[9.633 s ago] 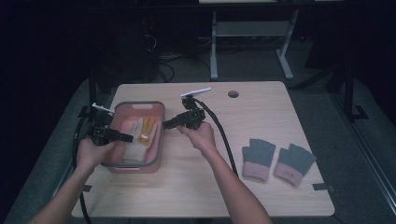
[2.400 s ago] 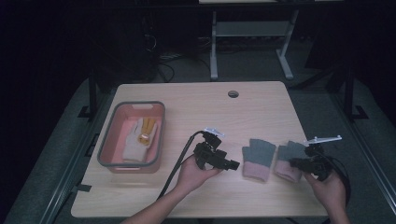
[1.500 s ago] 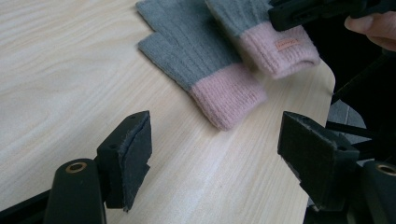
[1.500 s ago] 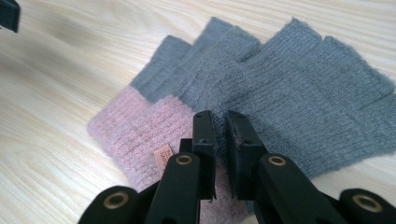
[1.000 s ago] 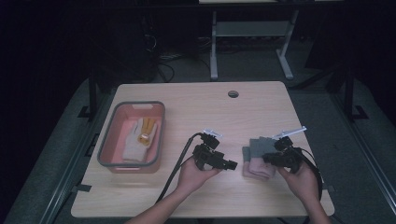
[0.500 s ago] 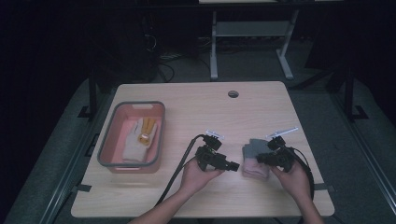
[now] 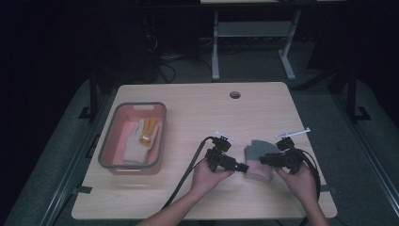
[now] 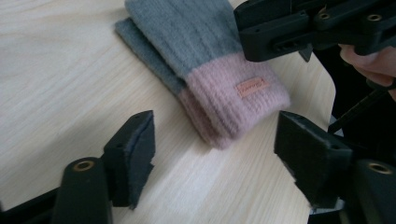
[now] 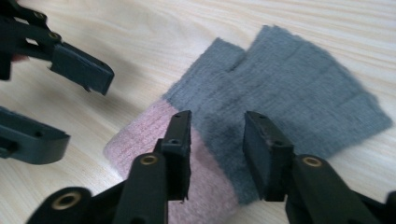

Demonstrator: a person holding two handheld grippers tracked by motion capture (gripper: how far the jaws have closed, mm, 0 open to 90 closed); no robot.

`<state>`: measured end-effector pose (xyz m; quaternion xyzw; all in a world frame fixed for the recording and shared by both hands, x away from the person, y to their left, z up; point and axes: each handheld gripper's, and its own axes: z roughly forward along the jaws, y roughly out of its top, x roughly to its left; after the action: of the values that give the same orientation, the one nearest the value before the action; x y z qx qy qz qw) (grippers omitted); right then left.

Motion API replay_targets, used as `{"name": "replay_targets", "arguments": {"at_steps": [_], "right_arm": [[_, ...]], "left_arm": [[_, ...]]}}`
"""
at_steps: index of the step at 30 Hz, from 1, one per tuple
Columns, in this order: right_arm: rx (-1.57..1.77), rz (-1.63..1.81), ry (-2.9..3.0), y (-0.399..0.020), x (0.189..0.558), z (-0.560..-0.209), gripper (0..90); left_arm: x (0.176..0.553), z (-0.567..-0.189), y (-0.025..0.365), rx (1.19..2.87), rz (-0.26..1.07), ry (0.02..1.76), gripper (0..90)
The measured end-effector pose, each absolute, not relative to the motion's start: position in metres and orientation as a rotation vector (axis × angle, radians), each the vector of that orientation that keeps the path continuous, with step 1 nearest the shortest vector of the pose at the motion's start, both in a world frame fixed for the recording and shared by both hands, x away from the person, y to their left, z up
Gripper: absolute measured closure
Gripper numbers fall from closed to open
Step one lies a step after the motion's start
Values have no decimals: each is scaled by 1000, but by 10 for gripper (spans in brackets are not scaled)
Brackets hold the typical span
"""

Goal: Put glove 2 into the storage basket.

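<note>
On the table [image 7: 188, 101], the stacked gloves [image 7: 258, 160] are lying near the front right, between the left gripper [image 7: 243, 167] and right gripper [image 7: 261, 160]. The bin [image 7: 106, 155] is sitting well apart at the left, with a glove [image 7: 134, 143] lying inside.

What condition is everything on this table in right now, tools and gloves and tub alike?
Grey and pink gloves: stacked, lying flat on the table.
Left gripper: open, jaws either side of the pink cuff, not touching.
Right gripper: just opened, over the stack, nothing gripped.
Pink tub: holds a pale glove.
</note>
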<state>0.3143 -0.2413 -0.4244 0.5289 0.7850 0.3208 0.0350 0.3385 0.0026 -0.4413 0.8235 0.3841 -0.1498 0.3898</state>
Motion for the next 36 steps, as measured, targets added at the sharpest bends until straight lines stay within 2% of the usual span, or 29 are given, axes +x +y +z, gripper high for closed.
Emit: {"name": "replay_targets", "arguments": {"at_steps": [8, 22, 27, 36], "right_arm": [[1695, 1066, 2358, -260, 307, -430, 523], [1806, 1128, 2299, -274, 303, -441, 516], [1831, 1136, 2293, -276, 303, -445, 516], [1893, 1168, 2271, -277, 301, -456, 498]], "left_arm": [[345, -449, -7, 2090, -403, 1017, 306], [346, -460, -24, 2088, -450, 1038, 336], [345, -462, -27, 2081, -462, 1049, 381], [343, -464, -30, 2086, -462, 1059, 405]]}}
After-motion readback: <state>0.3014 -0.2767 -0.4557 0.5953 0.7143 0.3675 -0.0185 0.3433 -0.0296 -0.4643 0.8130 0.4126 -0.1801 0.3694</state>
